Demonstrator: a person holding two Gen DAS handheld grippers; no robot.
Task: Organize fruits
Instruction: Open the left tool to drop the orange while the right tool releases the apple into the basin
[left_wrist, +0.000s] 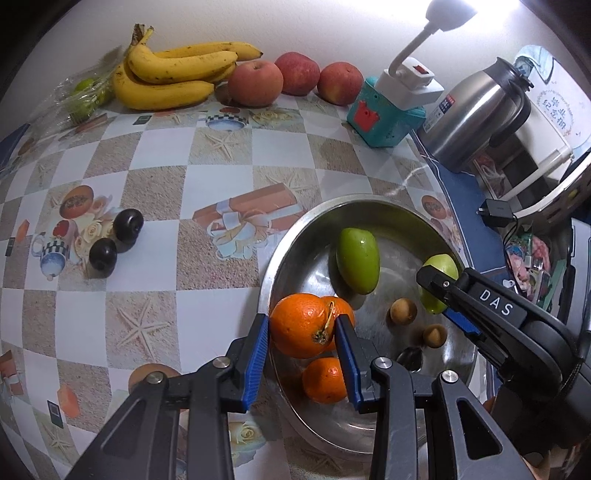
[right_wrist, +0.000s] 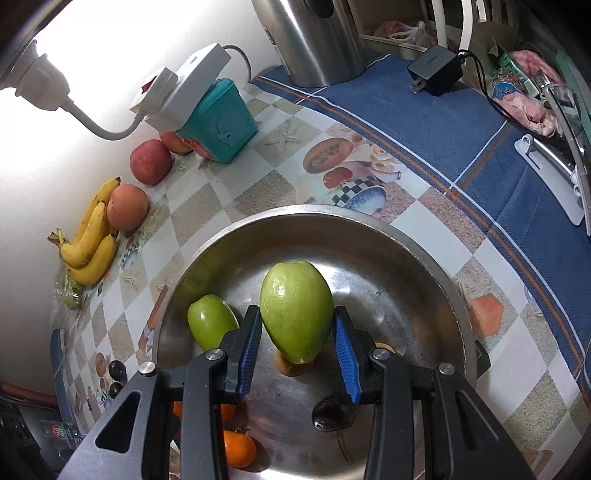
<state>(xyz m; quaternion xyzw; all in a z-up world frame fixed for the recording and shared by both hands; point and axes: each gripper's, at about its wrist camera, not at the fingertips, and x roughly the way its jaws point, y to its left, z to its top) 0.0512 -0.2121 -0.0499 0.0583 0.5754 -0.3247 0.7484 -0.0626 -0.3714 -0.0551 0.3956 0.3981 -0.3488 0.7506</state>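
Left gripper (left_wrist: 301, 334) fingers clamped on an orange (left_wrist: 301, 325) over the steel bowl (left_wrist: 284, 258), right gripper (right_wrist: 297, 332) fingers gripping a green fruit (right_wrist: 295, 310) above the bowl floor, second green fruit (right_wrist: 210, 319) beside it, bananas (left_wrist: 173, 74) and apples (left_wrist: 255, 83) at the worktop (left_wrist: 166, 184) back edge

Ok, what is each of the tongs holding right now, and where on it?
The left tongs grip an orange across its sides. The right tongs grip a green fruit across its lower middle.

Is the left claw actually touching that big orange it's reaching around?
Touching. In the left wrist view both blue pads of the left gripper press against the sides of the orange.
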